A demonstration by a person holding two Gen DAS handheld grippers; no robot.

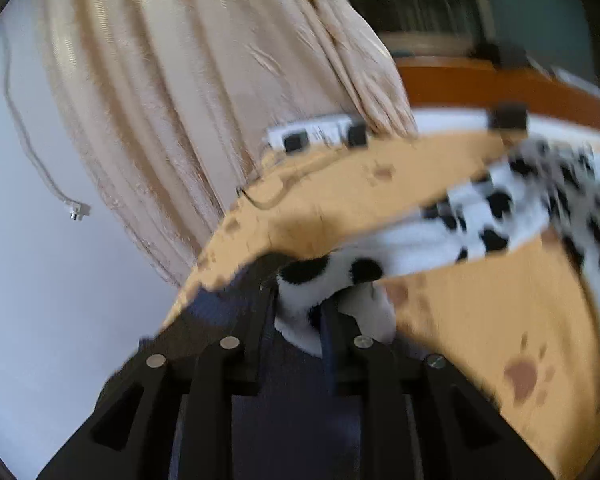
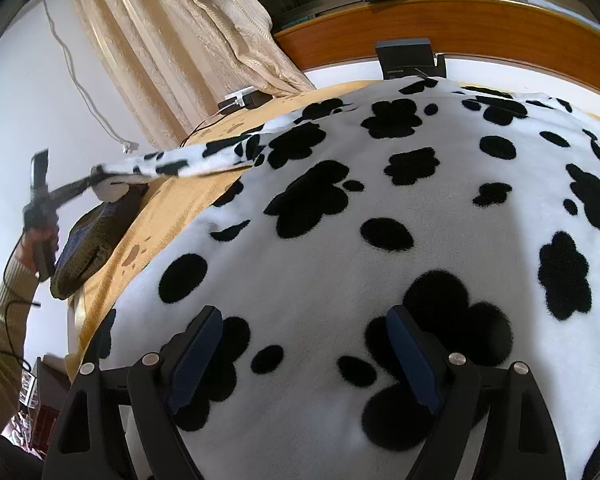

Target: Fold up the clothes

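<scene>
Right tool [image 2: 304, 364] jaws apart, empty, over the near body of the spotted fleece garment [image 2: 380, 220] spread flat on the tabletop [image 2: 172, 216]. Its sleeve runs far-left to the left tool [image 1: 300, 312], clamped on the cuff, so the fold likely comes from that side.

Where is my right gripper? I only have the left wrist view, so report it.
Observer: The right gripper is open over the spotted garment, with nothing pinched between its fingers.
Operator: Report how the garment lies.
Observer: Its body is spread across the orange sheet. One sleeve stretches off to your left gripper.
Operator: Tell me what's below that sleeve end.
Observer: A folded dark cloth lies at the bed's edge there.
</scene>
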